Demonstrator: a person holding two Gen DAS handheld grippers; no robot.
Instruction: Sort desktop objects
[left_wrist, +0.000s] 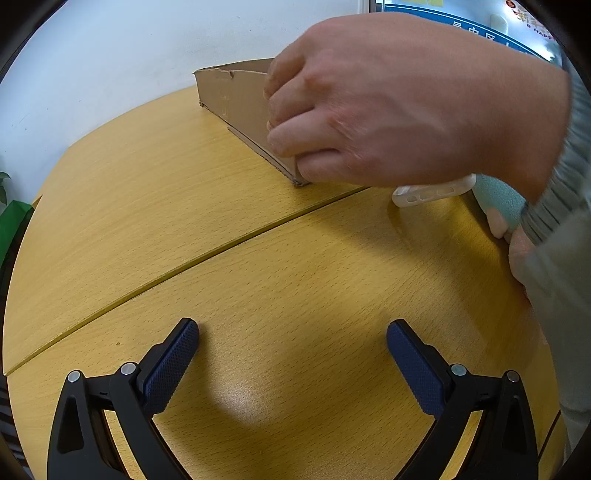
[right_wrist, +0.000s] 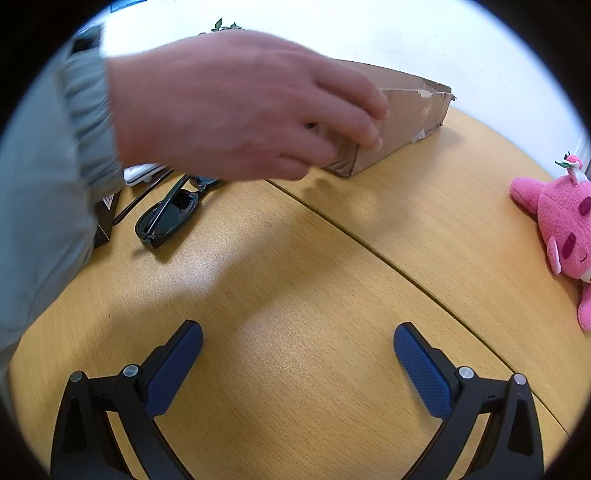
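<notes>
A shallow cardboard box stands on the yellow wooden table at the back. A person's hand grips its near corner. My left gripper hovers open over bare table, well short of the box. My right gripper is open too, with nothing between its fingers. Black sunglasses lie left of the box, a pink plush toy at the right edge. A clear phone case and a teal foam object lie under the person's wrist.
A seam runs across the table between two panels. A white item and a small dark packet sit by the sleeve. A white wall rises behind the table, with green leaves at the left.
</notes>
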